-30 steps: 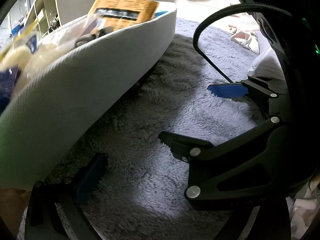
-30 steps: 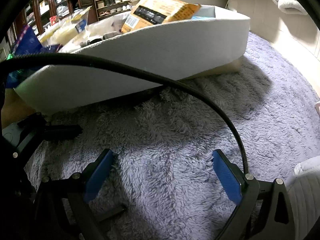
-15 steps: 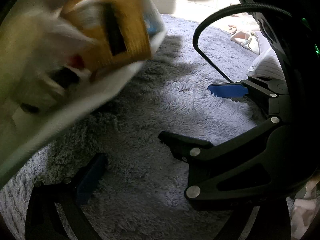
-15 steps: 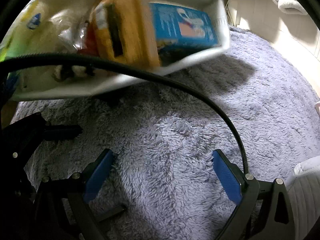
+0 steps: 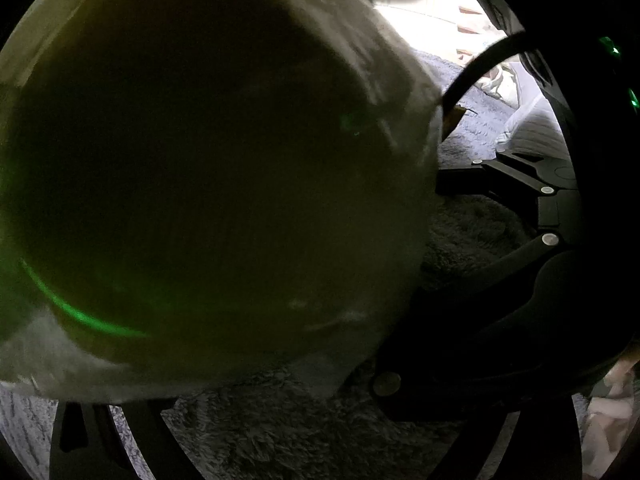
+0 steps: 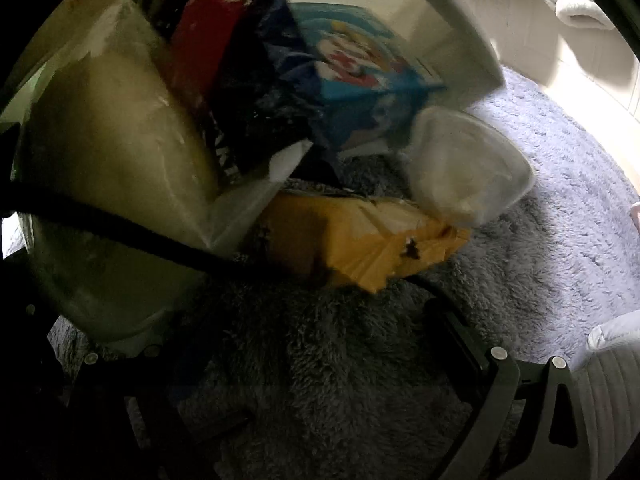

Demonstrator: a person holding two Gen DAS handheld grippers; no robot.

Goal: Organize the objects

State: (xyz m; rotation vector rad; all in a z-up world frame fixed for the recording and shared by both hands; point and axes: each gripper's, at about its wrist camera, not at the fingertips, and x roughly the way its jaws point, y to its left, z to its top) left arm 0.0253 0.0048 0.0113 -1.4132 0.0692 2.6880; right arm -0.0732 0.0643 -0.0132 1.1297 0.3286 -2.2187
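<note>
In the right wrist view a white bin [image 6: 420, 20] is tipped over the grey rug [image 6: 540, 200], blurred by motion. Spilling from it are a yellow box [image 6: 360, 240], a blue box [image 6: 360, 64], a clear plastic tub [image 6: 468, 168], a dark bag [image 6: 260, 120], a red packet [image 6: 204, 40] and a pale bag [image 6: 120, 140]. My right gripper [image 6: 320, 344] is open low over the rug, just in front of the yellow box. A pale blurred bulk [image 5: 200, 160] fills most of the left wrist view. My left gripper [image 5: 320, 360] stands open beneath it, its pads hidden.
A black cable [image 6: 120, 232] crosses in front of the spill. A white cushion [image 6: 608, 380] lies at the lower right and towels [image 6: 580, 4] hang on the far wall. In the left wrist view the right tool's black fingers [image 5: 480, 180] stand close on the right.
The bin, standing on the rug a second ago, has been tipped toward me. Its contents now tumble onto the rug and cover the left camera. Both grippers stay where they were.
</note>
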